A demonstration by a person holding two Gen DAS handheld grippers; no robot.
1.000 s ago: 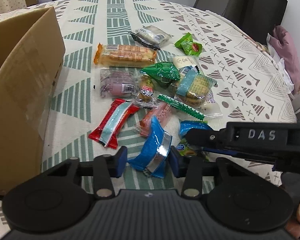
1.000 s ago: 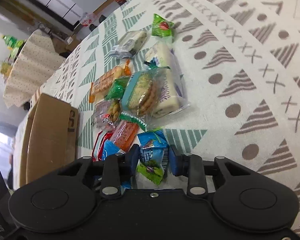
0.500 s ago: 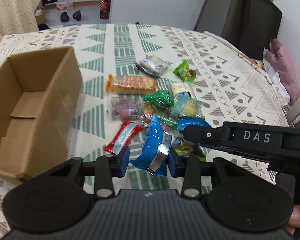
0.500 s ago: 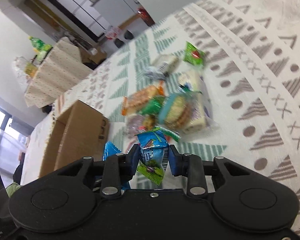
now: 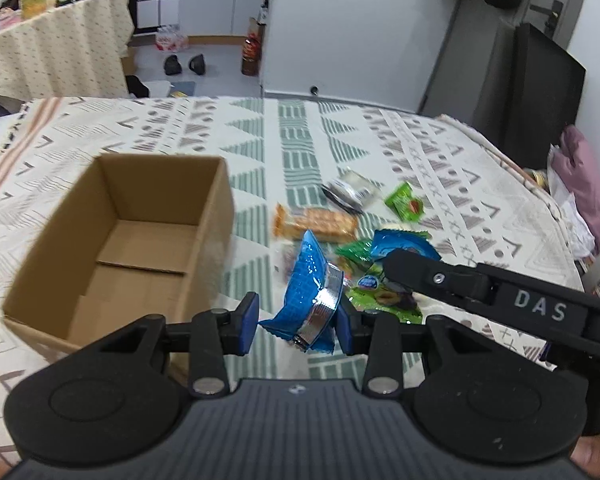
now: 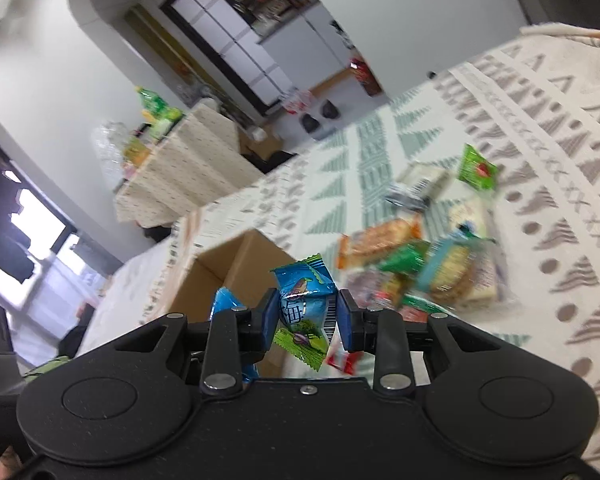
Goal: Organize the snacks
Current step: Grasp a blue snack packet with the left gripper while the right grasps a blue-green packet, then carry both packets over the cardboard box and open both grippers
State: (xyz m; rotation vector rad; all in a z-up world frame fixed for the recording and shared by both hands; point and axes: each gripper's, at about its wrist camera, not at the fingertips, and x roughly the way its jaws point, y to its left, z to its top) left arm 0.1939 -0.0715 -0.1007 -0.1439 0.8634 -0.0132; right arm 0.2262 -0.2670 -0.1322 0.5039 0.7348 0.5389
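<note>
My left gripper (image 5: 296, 322) is shut on a shiny blue snack packet (image 5: 308, 288), held up above the patterned tablecloth (image 5: 292, 140). An open, empty cardboard box (image 5: 216, 216) stands just to its left. My right gripper (image 6: 306, 316) is shut on a blue-and-green candy packet (image 6: 304, 300), also lifted off the table. In the left wrist view the right gripper's black finger (image 5: 440, 278) reaches in from the right. The remaining snacks lie beyond: an orange cracker pack (image 5: 320, 222), a green packet (image 5: 404, 202) and a silver packet (image 5: 352, 190).
The box (image 6: 236, 276) shows in the right wrist view to the left of the snack pile, where a cookie pack (image 6: 452, 268) lies. A black chair back (image 5: 540, 92) and pink cloth (image 5: 584, 188) sit at the table's right edge. A second covered table (image 5: 56, 56) stands far left.
Both grippers have risen from the table with their packets. The views have pulled back and up, so the box's open inside now shows to the left.
</note>
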